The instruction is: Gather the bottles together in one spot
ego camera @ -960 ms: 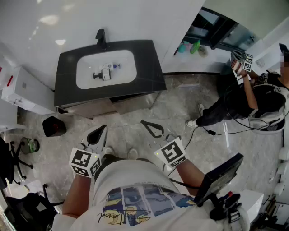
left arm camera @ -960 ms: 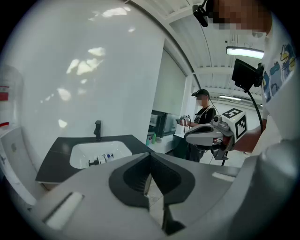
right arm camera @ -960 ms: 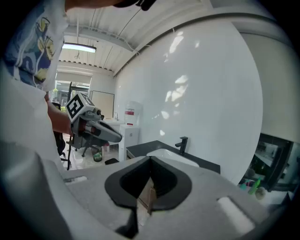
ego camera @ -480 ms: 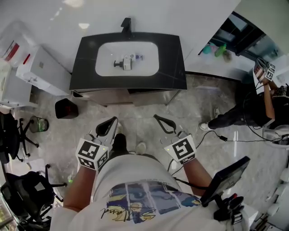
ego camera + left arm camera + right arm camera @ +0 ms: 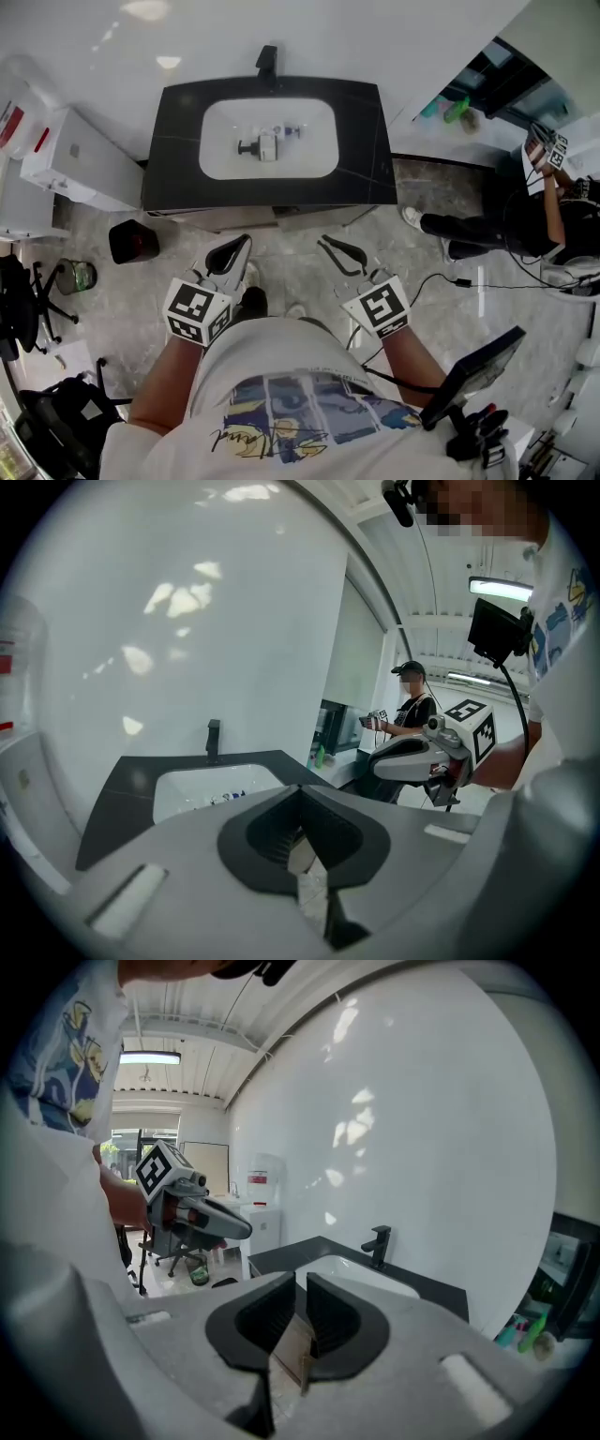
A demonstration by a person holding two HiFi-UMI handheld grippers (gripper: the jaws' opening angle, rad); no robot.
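- The left gripper, grey moulded plastic with black ribbed pads, has its jaws pressed tip to tip, with nothing in them.
- The right gripper, same build, shows its pads a thin slit apart and is empty too.
- Both hang over the glossy grey marbled floor tiles, apart from the matte black slab countertop.
- In the smooth white rectangular basin lies a cluster of small bottles, too tiny to count.
- Green and teal bottles stand on a ledge at right, blurry.
- A second person is cut off by the right edge.
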